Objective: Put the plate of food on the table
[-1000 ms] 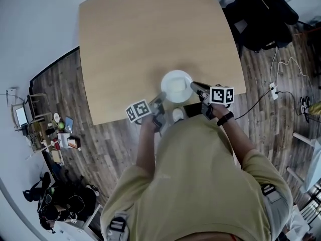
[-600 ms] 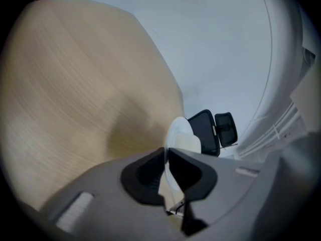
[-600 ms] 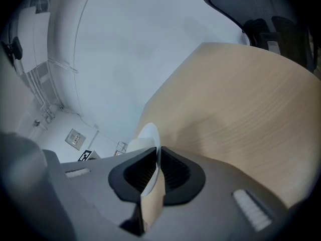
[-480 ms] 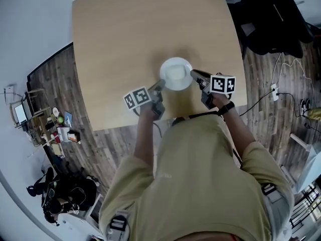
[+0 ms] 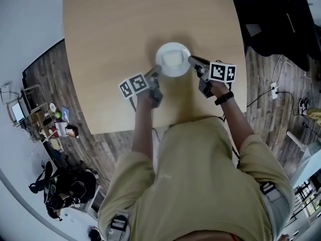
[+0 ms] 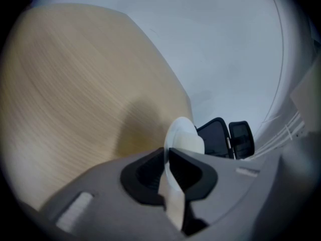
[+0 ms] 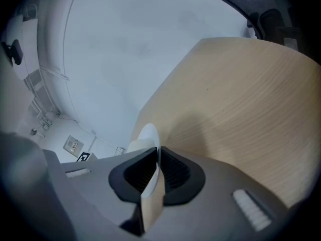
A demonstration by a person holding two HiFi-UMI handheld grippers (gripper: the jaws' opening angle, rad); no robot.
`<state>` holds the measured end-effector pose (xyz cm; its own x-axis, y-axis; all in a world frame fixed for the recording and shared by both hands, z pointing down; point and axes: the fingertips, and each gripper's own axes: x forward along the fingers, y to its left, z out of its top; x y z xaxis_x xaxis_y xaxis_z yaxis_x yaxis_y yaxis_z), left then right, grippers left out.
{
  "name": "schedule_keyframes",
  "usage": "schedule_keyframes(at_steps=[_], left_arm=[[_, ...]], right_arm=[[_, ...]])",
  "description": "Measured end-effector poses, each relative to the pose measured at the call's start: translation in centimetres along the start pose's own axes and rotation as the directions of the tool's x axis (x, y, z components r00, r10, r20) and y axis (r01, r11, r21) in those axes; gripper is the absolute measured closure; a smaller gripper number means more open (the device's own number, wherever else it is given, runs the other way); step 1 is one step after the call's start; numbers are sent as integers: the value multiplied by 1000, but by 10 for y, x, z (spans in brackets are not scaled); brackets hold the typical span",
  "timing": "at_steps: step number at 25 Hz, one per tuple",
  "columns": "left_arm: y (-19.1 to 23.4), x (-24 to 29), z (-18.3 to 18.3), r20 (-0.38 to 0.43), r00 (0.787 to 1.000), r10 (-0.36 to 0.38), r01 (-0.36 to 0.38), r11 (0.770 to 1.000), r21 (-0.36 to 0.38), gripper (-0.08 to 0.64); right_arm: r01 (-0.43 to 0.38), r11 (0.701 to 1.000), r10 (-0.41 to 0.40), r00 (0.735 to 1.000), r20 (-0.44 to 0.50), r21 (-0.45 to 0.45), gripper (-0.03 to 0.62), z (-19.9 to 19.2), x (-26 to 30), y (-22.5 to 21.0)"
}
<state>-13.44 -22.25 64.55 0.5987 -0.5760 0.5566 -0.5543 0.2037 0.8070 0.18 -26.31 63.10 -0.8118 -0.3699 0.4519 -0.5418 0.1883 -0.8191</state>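
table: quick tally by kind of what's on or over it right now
plate: 1
pale food piece on it: 1
claws shut on its rim: 2, left claw and right claw
total: 4

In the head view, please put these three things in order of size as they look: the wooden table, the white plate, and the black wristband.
1. wooden table, by far the largest
2. white plate
3. black wristband, the smallest, although it is somewhat nearer to the camera than the plate
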Motion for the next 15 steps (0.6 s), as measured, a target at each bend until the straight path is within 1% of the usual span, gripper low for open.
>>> schedule_keyframes(at_steps=[4,8,15], left_arm=[[-1,24,23,6,1000,6,-6,1000,2,531],[-2,48,37,7,1000,12,-12,1000,6,530],[5,76,55,6,999,41,-41,999,3,529]], right_arm=[[5,1000,-5,1000,13,5,566,26,13,-13],[8,1000,-9,1000,29,23,566,47,20,-30],[18,998,-20,999,40,52,566,66,37,-53]])
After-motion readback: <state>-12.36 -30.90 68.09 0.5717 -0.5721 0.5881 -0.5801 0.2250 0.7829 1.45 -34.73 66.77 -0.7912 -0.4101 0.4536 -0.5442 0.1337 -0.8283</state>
